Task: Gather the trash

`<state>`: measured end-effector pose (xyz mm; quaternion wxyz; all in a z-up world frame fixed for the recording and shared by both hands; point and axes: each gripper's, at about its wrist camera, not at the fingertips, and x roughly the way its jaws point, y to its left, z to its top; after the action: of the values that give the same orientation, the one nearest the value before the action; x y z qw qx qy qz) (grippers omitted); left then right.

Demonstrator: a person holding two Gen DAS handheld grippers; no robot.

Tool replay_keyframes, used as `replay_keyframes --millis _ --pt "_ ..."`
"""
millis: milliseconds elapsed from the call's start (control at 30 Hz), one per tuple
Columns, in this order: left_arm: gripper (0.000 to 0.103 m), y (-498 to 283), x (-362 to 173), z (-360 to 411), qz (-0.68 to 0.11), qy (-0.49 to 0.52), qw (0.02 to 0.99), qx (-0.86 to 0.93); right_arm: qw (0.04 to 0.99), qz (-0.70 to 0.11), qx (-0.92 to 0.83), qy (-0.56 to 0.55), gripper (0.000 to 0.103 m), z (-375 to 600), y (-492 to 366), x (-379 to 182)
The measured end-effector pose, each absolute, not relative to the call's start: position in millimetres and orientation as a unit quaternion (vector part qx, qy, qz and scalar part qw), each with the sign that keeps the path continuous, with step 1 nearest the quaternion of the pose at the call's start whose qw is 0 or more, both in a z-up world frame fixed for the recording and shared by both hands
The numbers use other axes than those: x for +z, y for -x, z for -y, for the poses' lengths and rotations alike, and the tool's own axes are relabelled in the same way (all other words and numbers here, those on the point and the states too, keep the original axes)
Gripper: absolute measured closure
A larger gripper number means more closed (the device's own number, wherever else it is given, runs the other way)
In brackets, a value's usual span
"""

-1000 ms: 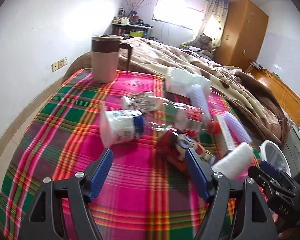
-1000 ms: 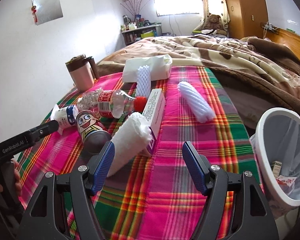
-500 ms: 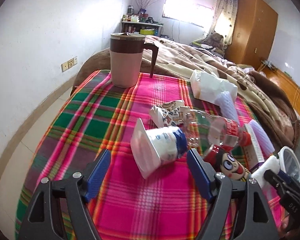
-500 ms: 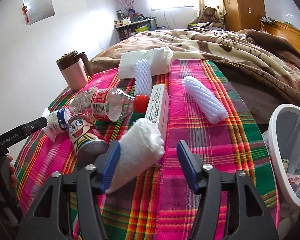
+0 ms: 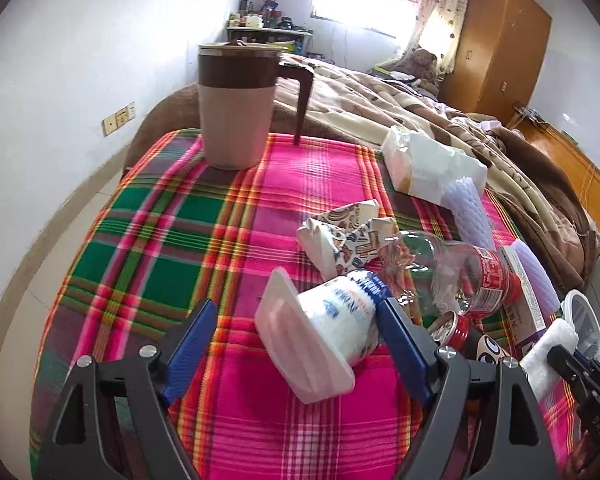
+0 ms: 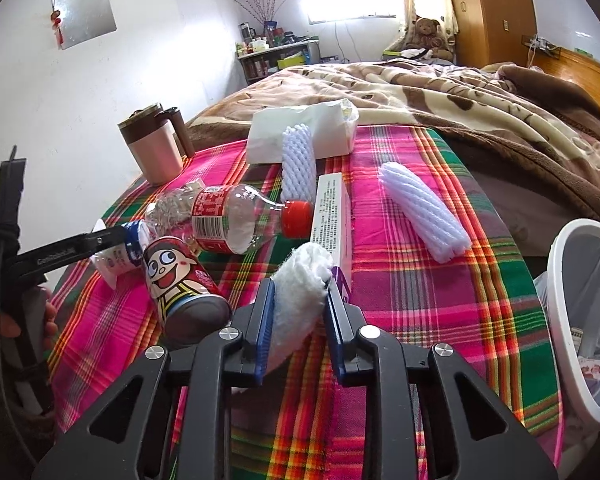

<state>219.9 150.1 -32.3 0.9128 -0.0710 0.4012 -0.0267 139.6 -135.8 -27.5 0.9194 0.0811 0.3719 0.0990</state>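
Trash lies on a plaid cloth (image 5: pixel 180 240). My left gripper (image 5: pixel 296 326) is open, its blue fingers either side of a tipped white yogurt cup (image 5: pixel 320 328). My right gripper (image 6: pixel 300 296) is shut on a white foam roll (image 6: pixel 300 284). Beside it lie a red cartoon can (image 6: pixel 180 284), a crushed clear bottle with a red cap (image 6: pixel 236 224), a white-purple box (image 6: pixel 332 220) and two white foam nets (image 6: pixel 424 212). A crumpled printed wrapper (image 5: pixel 344 236) lies beyond the cup.
A white bin with a bag liner (image 6: pixel 584 316) stands at the right past the table edge. A brown mug with a lid (image 5: pixel 240 104) stands at the back. A tissue pack (image 6: pixel 300 136) lies near the bed blanket (image 6: pixel 460 92).
My left gripper moved forward until its fingers straddle the yogurt cup. My right gripper moved onto the foam roll and closed on it.
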Motion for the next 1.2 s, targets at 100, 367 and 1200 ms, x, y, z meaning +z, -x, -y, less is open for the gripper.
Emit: replay_keyframes --millis 100,367,1200 --pt "0.019 -222.1 -35.6 -145.7 -0.407 0.071 0.91 -0.036 0.918 -0.374 0.096 -0.091 0.078 139.8 -138.9 -28.2" --pt "0.019 -220.8 -37.3 -130.9 -0.415 0.069 0.904 -0.078 0.918 -0.373 0.09 -0.099 0.078 146.8 -137.3 -28.9" --pt "0.025 -227.5 -46.2 -129.9 -0.42 0.046 0.905 -0.049 0.916 -0.374 0.092 -0.108 0.078 154.7 -135.6 -30.1"
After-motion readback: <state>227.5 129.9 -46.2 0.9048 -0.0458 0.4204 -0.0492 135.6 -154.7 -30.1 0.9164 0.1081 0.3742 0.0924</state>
